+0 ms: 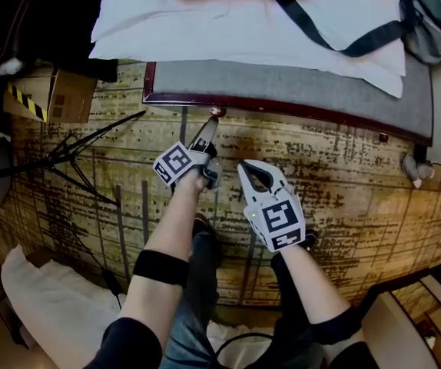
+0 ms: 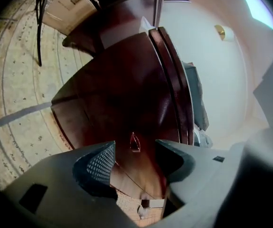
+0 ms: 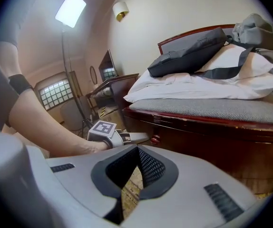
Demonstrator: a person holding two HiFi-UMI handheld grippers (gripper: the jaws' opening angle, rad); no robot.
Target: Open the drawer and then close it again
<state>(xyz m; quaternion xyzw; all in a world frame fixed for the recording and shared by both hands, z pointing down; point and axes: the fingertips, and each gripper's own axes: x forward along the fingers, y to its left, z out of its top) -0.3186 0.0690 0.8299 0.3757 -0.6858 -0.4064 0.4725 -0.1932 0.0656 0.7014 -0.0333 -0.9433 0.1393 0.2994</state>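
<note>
Bedroom, patterned carpet (image 1: 343,175). The drawer (image 3: 212,146) under the bed (image 1: 243,29) looks closed. Its knob (image 2: 134,142) sits just ahead of our left gripper (image 2: 134,158), jaws released, which we judge aligned for grasping. Our right gripper (image 3: 137,150) idles clenched, empty.

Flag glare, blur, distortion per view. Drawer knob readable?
Head view: evenly lit, mild barrel bend along the bed frame, drawer knob small but clear. Left gripper view: strong fisheye, black vignette, dark wood underexposed, knob dim between the open jaws. Right gripper view: light panel blown out, own jaws soft, knob legible.
</note>
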